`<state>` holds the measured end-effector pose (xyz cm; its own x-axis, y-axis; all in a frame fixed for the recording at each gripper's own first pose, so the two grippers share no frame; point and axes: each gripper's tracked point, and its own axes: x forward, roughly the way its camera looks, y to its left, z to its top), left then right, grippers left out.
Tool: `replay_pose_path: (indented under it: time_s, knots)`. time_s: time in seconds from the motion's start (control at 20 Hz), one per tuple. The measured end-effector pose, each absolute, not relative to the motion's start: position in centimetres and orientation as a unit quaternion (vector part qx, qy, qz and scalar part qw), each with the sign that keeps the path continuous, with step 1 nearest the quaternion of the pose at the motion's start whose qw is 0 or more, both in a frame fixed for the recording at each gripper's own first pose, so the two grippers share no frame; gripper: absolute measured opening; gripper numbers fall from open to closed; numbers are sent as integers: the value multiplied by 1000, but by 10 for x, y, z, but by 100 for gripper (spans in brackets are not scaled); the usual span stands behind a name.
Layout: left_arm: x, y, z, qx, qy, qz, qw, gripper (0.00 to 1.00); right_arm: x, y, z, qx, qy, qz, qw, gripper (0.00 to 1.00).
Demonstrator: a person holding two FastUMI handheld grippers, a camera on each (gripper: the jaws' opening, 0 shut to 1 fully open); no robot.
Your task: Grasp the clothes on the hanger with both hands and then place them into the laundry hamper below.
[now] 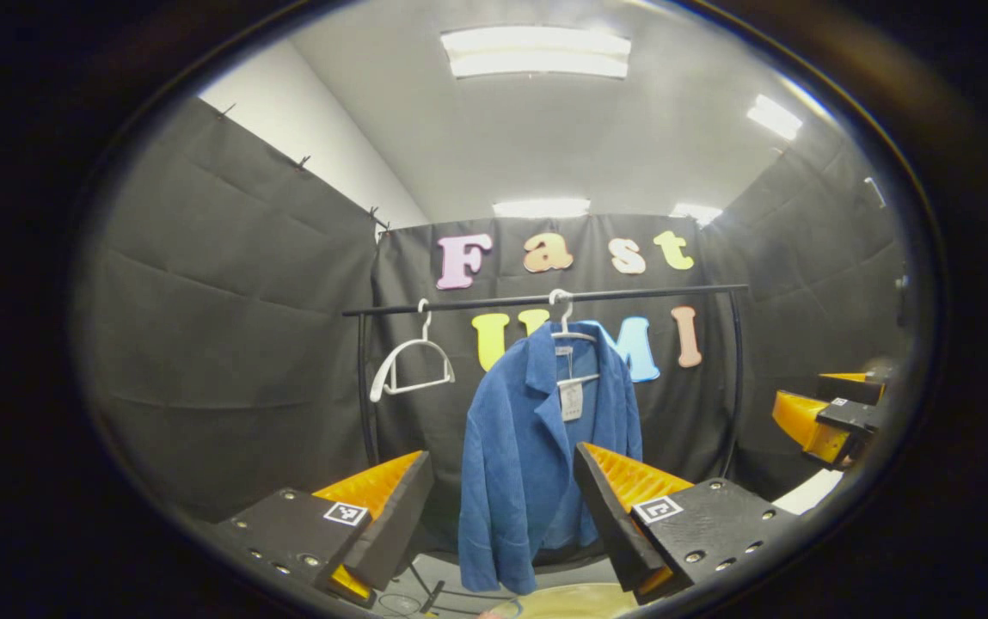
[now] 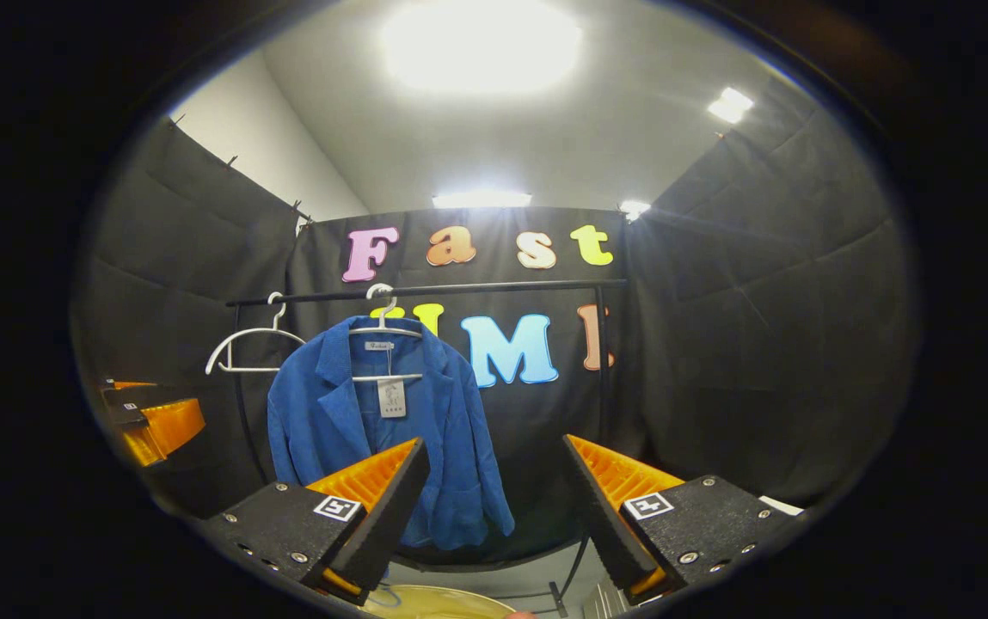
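I have both sets of jaws spread wide and empty, well short of the blue jacket [image 1: 536, 456], which hangs on its white hanger [image 1: 569, 331] from the black rail [image 1: 545, 299]. The left gripper [image 1: 502, 507] faces it almost square; the right gripper [image 2: 494, 499] sits off to the jacket's side. The laundry hamper [image 2: 433, 603] shows as a pale rim below. My worry is pulling before the collar clears the hanger: that could drag the hanger off the rail, or jostle the empty hanger [image 1: 412, 365] beside it. Thin pinches may slip.
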<state>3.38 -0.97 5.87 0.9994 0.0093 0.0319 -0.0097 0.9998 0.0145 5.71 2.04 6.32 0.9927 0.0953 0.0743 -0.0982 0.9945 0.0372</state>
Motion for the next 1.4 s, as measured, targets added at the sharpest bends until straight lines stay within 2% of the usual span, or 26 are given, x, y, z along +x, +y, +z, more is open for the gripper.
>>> replay_pose_path:
  time_s: [0.6,0.8,0.85,0.95,1.05,1.1,1.4]
  knots:
    - [120,-43,89,-6,-29,23,999,100,155,35,105,19,-59,94,994,95]
    - [152,-53,84,-10,-23,30,999,100,187,44,100,28,-49,110,992,95]
    - [158,-56,81,-12,-20,32,999,95,195,46,99,29,-47,113,992,95]
    - [172,-61,74,-18,-13,34,999,95,210,51,96,32,-43,120,991,95]
    - [186,-65,69,-20,-8,38,999,95,224,54,93,33,-39,127,991,95]
    - [193,-67,67,-20,-7,41,999,100,231,56,92,33,-38,130,990,95]
    - [235,-82,49,-15,0,60,998,100,273,71,75,30,-24,155,987,95]
